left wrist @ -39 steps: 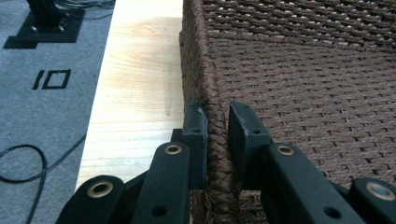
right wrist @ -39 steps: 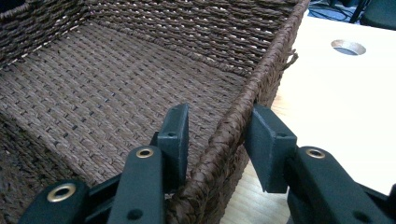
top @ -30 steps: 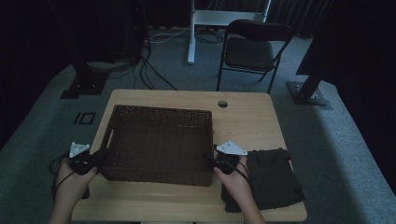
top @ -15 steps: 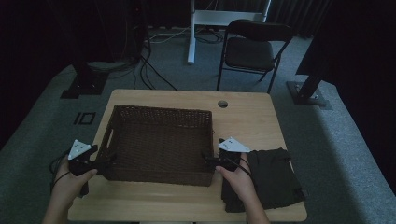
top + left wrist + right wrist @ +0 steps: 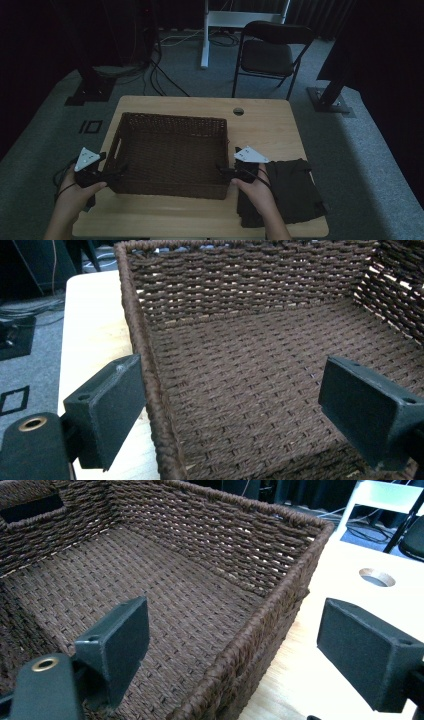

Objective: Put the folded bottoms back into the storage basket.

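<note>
An empty dark brown wicker basket (image 5: 170,150) sits on the middle of the wooden table (image 5: 265,125). My left gripper (image 5: 114,173) is at its near left corner. In the left gripper view this gripper (image 5: 235,420) is open and straddles the basket's left wall (image 5: 150,390), one jaw outside and one inside. My right gripper (image 5: 224,172) is at the near right corner. It (image 5: 240,655) is also open, astride the basket's right wall (image 5: 260,630). Neither pair of jaws presses the weave.
A folded dark cloth (image 5: 290,192) lies on the table right of the basket, under my right hand. A cable hole (image 5: 238,111) is in the tabletop at the back. A black folding chair (image 5: 270,55) and stand bases are on the floor beyond.
Both hands shifted slightly and settled with the jaws over the basket's side walls. The basket has not visibly moved.
</note>
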{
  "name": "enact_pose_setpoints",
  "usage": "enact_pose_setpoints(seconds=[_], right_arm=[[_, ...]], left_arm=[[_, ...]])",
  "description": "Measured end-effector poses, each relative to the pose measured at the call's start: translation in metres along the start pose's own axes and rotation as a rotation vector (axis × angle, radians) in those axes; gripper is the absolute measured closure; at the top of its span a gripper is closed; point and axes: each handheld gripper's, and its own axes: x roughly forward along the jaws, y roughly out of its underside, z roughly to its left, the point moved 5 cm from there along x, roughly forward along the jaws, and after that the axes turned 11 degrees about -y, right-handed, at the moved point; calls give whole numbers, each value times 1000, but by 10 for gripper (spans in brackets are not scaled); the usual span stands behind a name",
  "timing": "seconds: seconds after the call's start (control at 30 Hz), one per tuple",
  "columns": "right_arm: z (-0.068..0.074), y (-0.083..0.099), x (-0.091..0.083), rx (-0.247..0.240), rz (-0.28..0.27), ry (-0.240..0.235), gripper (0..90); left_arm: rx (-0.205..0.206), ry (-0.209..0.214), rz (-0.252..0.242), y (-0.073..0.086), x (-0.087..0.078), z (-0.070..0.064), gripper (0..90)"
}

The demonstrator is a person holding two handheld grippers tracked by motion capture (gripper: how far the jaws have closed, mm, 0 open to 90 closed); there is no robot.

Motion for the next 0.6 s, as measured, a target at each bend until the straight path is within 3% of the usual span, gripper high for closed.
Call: enact_pose_setpoints(seconds=[0.17, 0.6], right_arm=[[-1, -4, -5, -7, -10, -3, 131], [-5, -7, -14, -13, -21, -8, 132]], left_arm=[[2, 5, -5, -5, -1, -2, 118], [1, 59, -14, -16, 5, -25, 139]])
